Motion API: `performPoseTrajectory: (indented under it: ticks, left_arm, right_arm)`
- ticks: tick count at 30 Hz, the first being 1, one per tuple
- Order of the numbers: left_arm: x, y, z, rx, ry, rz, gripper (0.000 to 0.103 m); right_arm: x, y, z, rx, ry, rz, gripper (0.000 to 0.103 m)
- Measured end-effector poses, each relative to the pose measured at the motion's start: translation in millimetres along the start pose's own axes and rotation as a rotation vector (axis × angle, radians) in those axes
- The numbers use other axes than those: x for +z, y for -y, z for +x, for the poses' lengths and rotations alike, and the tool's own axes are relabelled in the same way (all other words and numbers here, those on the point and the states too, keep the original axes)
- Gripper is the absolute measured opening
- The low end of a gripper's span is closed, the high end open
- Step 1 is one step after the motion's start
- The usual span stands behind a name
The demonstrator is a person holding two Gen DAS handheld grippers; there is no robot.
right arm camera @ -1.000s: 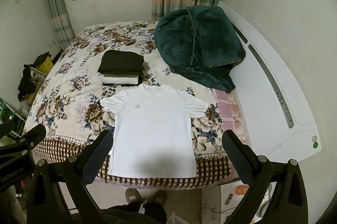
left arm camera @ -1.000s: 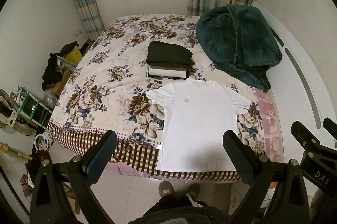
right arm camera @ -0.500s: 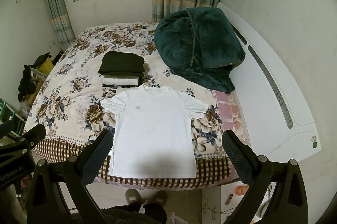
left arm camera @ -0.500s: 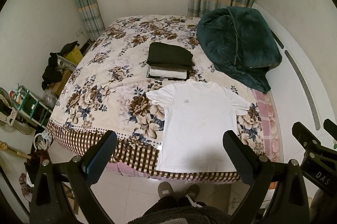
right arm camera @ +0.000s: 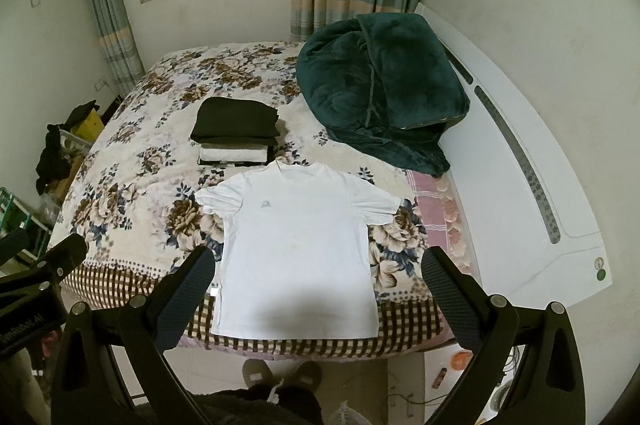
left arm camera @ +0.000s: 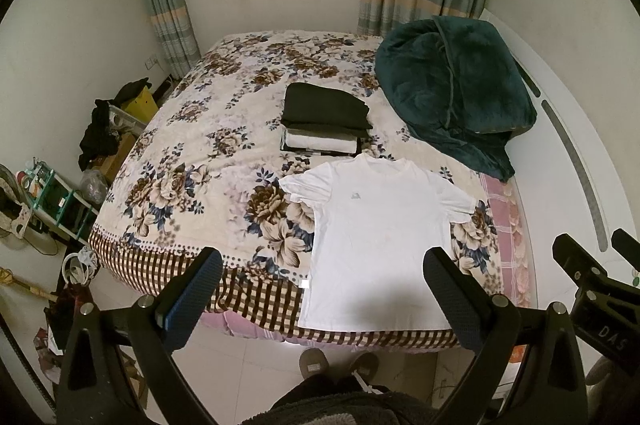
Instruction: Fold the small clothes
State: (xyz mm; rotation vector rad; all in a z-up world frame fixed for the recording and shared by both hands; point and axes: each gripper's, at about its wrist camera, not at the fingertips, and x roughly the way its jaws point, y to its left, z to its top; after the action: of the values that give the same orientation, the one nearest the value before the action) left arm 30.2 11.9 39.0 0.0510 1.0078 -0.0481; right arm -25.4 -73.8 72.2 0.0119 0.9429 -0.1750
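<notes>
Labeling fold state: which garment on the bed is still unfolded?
The white T-shirt, lying flat with both sleeves spread at the bed's near edge. The dark garment and the white one under it are folded and stacked just behind its collar.

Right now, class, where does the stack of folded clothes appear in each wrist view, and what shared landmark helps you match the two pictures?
Left wrist view: the stack of folded clothes sits right of centre, just beyond the white T-shirt's collar.
Right wrist view: the stack sits left of centre, beyond the collar.
Shared landmark: the dark green blanket heaped to its right.
</notes>
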Motion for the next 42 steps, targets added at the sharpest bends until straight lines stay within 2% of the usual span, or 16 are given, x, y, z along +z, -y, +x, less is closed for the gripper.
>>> performPoseTrajectory:
  ticks: [2,6,10,15,17,20,21,22,24,26,29,32,36,39,41,42]
  left_arm:
    - [-3.5,-0.4,0.6,-0.001,0.0,0.002,0.102]
    - [11.9,0.8,15.3,0.019,0.026,0.011,0.103]
    - [34.4,-1.9,61.8,0.053,0.043,0.034,0.103]
    - [51.8,16.0,165.4,0.092,0.03,0.061,0.103]
    - [53.5,24.0,206.7,0.107,-0.008,0.06,0.103]
    - [54.7,40.7,284.8,0.126,-0.091,0.035,0.103]
    - [53.0,45.3,309.2,0.135,-0.121,0.021,0.103]
    - [49.4,44.6,321.9,0.139,-0.137,0.009,0.103]
    - [48.8,57.5,375.0,0.18,-0.189,-0.018,0.103]
    - [40.5,64.8,418.0,0.204,-0.236,-0.044,0.103]
    - [26.0,65.1,471.3,0.233,-0.294,-0.083,0.103]
    - [12.2,74.0,535.5,0.252,-0.352,-0.106,0.103]
    - [-4.7,84.1,596.0,0.254,-0.416,-0.1,0.103]
    - [-12.4,91.5,628.1,0.233,-0.442,-0.091,0.103]
    - [-16.1,97.3,642.6,0.208,-0.444,-0.081,0.103]
    - [-16.0,100.9,649.0,0.198,-0.447,-0.076,0.103]
  right_arm:
    - [4.0,-3.2,3.7,-0.001,-0.004,0.007,0.103]
    - [4.2,-4.1,21.6,-0.008,-0.021,0.038,0.103]
    - [2.2,6.9,72.0,-0.039,-0.063,0.104,0.103]
    - [-8.3,54.3,173.7,-0.123,-0.122,0.244,0.103]
    - [-14.1,84.0,227.7,-0.143,-0.181,0.331,0.103]
    - [-29.7,130.8,307.7,-0.123,-0.243,0.461,0.102]
    - [-37.6,148.4,339.6,-0.117,-0.275,0.511,0.095]
    - [-44.7,163.4,368.1,-0.1,-0.305,0.559,0.079]
    - [-63.5,197.9,435.4,-0.06,-0.371,0.666,0.055]
    - [-82.8,232.9,507.7,0.001,-0.427,0.797,0.053]
    - [-109.5,272.4,594.8,0.056,-0.43,0.964,0.053]
    - [-133.4,297.7,677.0,0.059,-0.438,1.087,0.054]
    - [-153.8,308.0,759.7,0.109,-0.45,1.219,0.054]
    - [-160.9,311.0,804.9,0.132,-0.398,1.282,0.054]
    - [-165.6,309.1,823.1,0.209,-0.275,1.373,0.046]
    - [-166.9,307.8,825.3,0.21,-0.24,1.403,0.021]
